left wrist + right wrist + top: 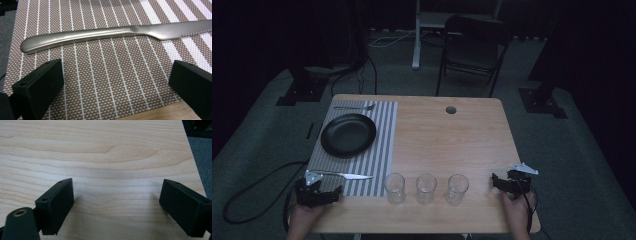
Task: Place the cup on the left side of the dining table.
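We see a wooden worktop (447, 135) from above in a dim room, with a person's two hands coming in at the near edge. Starting at the left, a striped placemat (382, 145) covers the left part of the worktop. A black plate (348, 135) sits on it, and a spoon or fork, too small for us to tell which, (354, 107) lies along the mat's far edge. Along the mat's near edge lies a metal knife (100, 33), its rounded handle end pointing left and its blade to the right.

The left hand-held gripper (112, 82) sits at the mat's near left corner with its black jaws spread wide. In the left gripper view the knife handle lies across the mat just beyond the jaw tips, not touched.

Moving right, three clear empty glasses (426, 188) stand upright in a row near the front edge, apart from one another. Farther right, the right hand-held gripper (116, 202) rests low over bare wood near the worktop's right edge, jaws also spread and holding nothing.

We judge that the step in hand is the reach for the knife, with no grasp made yet. The next move calls for bringing the left jaws forward until they straddle the handle, lowering them to the mat, and closing across the handle's narrow width. The handle lies flat and thin, so the jaws need to come down close to the mat to catch it.
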Available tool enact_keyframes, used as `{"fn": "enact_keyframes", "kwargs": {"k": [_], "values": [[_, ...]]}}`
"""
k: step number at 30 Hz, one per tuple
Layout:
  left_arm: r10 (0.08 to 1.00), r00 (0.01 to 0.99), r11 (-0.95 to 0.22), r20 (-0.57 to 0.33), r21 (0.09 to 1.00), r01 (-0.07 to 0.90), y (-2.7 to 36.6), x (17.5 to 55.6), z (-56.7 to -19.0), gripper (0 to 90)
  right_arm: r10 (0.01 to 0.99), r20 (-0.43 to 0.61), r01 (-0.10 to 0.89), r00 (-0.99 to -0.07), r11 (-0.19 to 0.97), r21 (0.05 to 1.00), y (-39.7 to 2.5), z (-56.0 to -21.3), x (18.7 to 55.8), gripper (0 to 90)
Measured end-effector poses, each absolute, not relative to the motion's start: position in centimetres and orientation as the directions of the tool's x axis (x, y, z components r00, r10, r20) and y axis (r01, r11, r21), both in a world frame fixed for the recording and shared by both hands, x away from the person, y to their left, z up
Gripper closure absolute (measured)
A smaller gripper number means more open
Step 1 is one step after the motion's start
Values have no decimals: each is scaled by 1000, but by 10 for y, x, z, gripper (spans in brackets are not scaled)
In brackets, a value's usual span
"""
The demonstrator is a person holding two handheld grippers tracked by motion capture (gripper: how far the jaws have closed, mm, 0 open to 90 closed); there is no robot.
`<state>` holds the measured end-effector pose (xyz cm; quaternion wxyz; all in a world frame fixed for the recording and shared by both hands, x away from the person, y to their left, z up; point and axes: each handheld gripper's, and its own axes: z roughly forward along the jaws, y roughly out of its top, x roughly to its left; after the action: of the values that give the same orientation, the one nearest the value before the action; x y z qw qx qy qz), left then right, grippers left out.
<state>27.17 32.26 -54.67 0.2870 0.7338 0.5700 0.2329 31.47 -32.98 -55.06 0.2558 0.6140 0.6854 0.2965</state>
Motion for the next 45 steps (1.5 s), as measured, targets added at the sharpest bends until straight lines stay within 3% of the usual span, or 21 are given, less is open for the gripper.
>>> {"fn": "enact_keyframes", "kwargs": {"k": [18, 32, 45], "values": [[964, 265, -200, 14, 696, 690, 326, 268, -546, 42, 993, 14, 690, -115, 70, 720, -330, -551, 315, 119], [918, 397, -297, 27, 710, 639, 318, 259, -542, 43, 993, 13, 690, -115, 70, 721, -330, -551, 315, 119], [842, 539, -342, -32, 740, 579, 296, 255, -535, 57, 993, 14, 690, -115, 70, 720, -330, -551, 315, 119]]}}
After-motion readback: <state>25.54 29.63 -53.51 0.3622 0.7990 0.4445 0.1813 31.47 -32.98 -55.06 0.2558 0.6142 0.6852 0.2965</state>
